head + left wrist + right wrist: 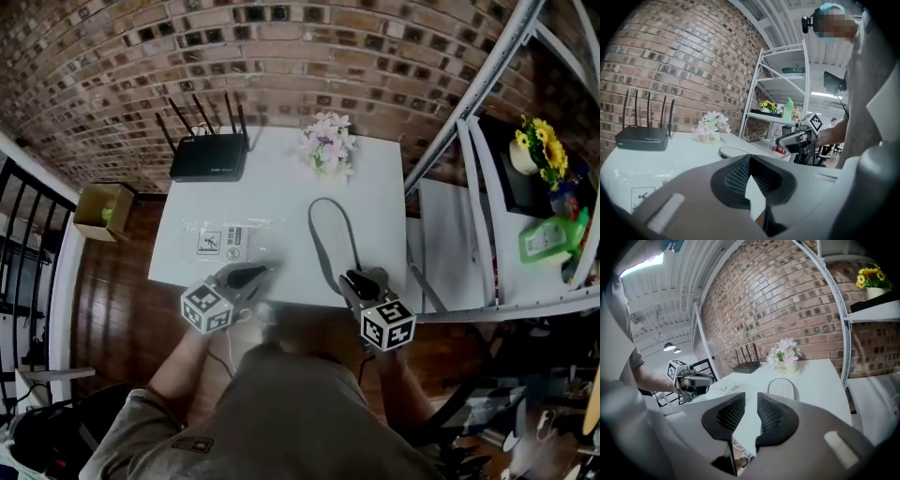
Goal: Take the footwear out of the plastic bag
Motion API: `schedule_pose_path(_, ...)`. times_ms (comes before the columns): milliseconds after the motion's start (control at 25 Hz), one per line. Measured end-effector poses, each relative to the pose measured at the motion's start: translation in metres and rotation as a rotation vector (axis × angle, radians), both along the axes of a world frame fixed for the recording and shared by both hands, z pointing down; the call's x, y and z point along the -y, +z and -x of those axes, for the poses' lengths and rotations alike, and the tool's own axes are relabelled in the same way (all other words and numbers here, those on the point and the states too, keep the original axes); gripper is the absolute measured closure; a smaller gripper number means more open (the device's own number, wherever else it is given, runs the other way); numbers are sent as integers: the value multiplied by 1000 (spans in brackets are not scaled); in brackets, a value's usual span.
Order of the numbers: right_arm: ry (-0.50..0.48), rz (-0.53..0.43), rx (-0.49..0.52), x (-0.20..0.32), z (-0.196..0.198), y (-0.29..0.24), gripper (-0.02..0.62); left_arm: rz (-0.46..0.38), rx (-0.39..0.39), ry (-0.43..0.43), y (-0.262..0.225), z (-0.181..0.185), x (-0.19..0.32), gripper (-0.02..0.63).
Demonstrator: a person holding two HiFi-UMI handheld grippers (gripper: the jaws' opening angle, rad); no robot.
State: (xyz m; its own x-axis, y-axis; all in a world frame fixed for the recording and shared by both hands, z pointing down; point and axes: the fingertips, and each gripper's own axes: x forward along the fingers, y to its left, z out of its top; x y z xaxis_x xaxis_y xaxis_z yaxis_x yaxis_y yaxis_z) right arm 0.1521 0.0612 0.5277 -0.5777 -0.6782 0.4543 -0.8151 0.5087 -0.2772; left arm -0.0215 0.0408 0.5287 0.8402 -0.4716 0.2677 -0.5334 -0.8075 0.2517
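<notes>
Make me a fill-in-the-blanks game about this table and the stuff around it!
1. The router has ____ antennas.
2. The wall behind the table is made of ____.
3. The flowers on the shelf are ____.
4. The left gripper has its jaws ____, with nothing between them.

Missing words: four; brick; yellow; shut.
</notes>
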Motion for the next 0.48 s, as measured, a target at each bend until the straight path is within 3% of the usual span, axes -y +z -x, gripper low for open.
schedule_pose_path(280, -111, -68, 114, -62, 18, -32, 576, -9, -61, -92, -22, -26, -76, 604)
schedule_pose_path(480, -176, -91, 178, -102, 34, -46, 581, -24, -76, -124, -36, -34, -118, 604)
